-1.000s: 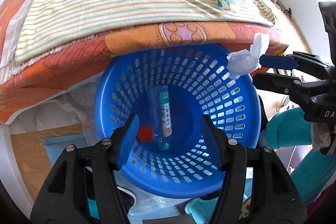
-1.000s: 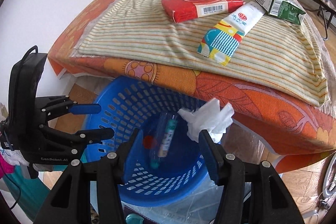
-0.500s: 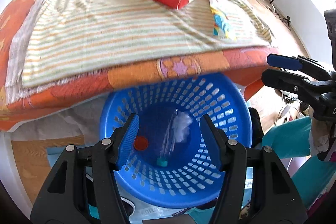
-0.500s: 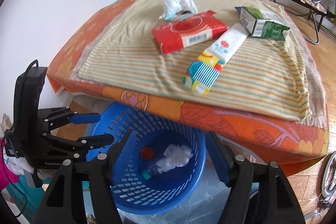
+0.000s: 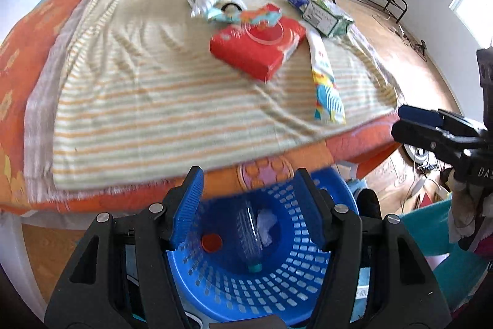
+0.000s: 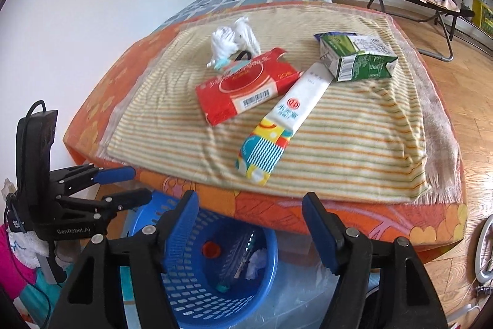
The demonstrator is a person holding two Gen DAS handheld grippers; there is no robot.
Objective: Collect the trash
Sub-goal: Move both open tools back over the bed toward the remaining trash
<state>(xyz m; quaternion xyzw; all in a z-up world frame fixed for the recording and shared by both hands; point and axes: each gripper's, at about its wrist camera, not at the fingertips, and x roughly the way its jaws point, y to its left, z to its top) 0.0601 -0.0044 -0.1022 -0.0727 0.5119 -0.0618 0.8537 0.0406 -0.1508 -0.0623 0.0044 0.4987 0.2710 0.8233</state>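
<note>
**Both grippers empty above the basket, trash still on the bed**

In the right wrist view, our left gripper (image 6: 129,185) sits at the left edge, its fingers parted about halfway with nothing between them. Just right of it, at the bottom centre, the blue basket (image 6: 197,295) stands on the floor against the bed (image 6: 339,215). Inside it we see a red cap (image 6: 211,249), a clear bottle (image 6: 237,261) lying on its side, and a crumpled tissue (image 6: 257,262) touching the bottle.

Our right gripper (image 6: 250,227) frames the basket from above, fingers spread wide and holding nothing.

On the striped blanket (image 6: 354,150) in the middle of the frame, going left to right: a white wad (image 6: 234,39) at the back, a red box (image 6: 246,85) just in front of it, a long white-and-coloured wrapper (image 6: 283,119) lying beside the box, and a green carton (image 6: 357,56) touching the wrapper's far end.

In the left wrist view, the left gripper (image 5: 246,205) hangs over the basket (image 5: 277,282), and the right gripper (image 5: 403,122) enters at the right edge.
</note>
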